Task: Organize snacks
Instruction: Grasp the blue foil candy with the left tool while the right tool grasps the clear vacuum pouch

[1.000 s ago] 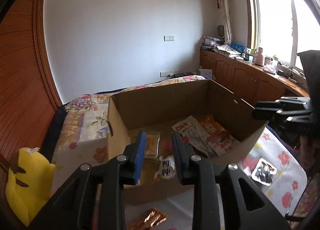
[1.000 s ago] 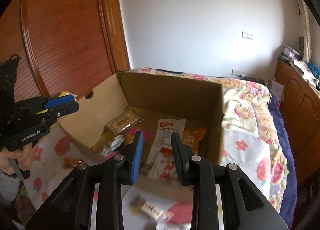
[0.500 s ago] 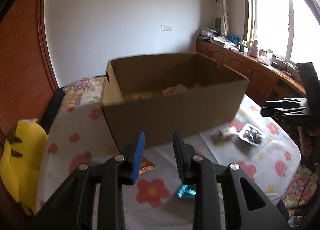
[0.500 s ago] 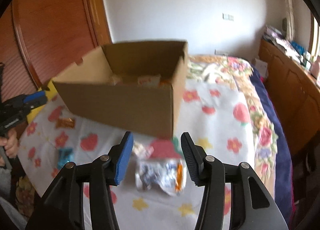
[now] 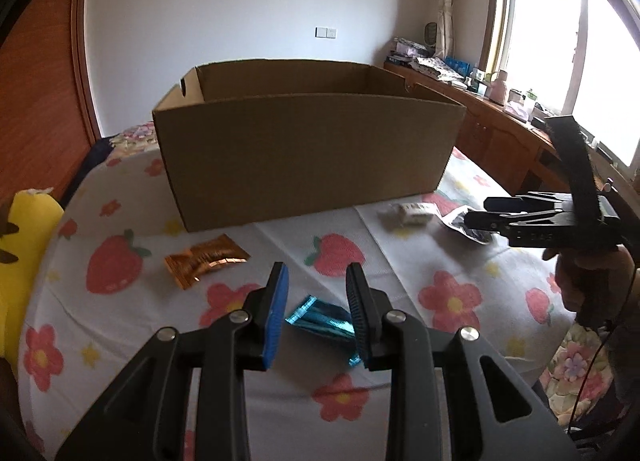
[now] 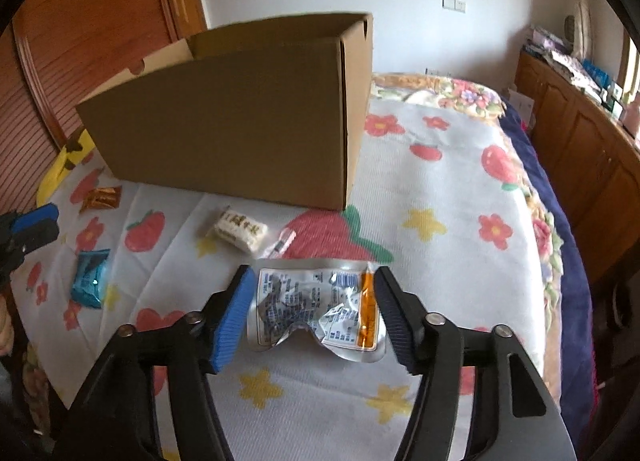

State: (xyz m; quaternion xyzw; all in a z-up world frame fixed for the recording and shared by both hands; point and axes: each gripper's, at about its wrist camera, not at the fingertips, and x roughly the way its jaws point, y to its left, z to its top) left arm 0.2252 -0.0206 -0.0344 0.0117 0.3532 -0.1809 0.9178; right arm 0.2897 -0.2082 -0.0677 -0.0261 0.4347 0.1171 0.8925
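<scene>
Right gripper (image 6: 312,311) opening around silver packet (image 6: 316,315) (untouched); left gripper (image 5: 318,311) slightly apart.

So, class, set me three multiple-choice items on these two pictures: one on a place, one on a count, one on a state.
1. Where does the blue wrapper lie?
A in the box
B on the cloth, between the left tongs' fingers
C on the window sill

2. How many snack packs lie on the cloth outside the box?
A two
B four
C six

3. The silver packet is:
A lying flat between the right tongs' opening fingers
B lifted
C inside the box

Answers: 1 B, seen framed by the fingers. 2 B: blue, orange wrapper, white bar, silver. 3 A, it rests on the cloth.
</scene>
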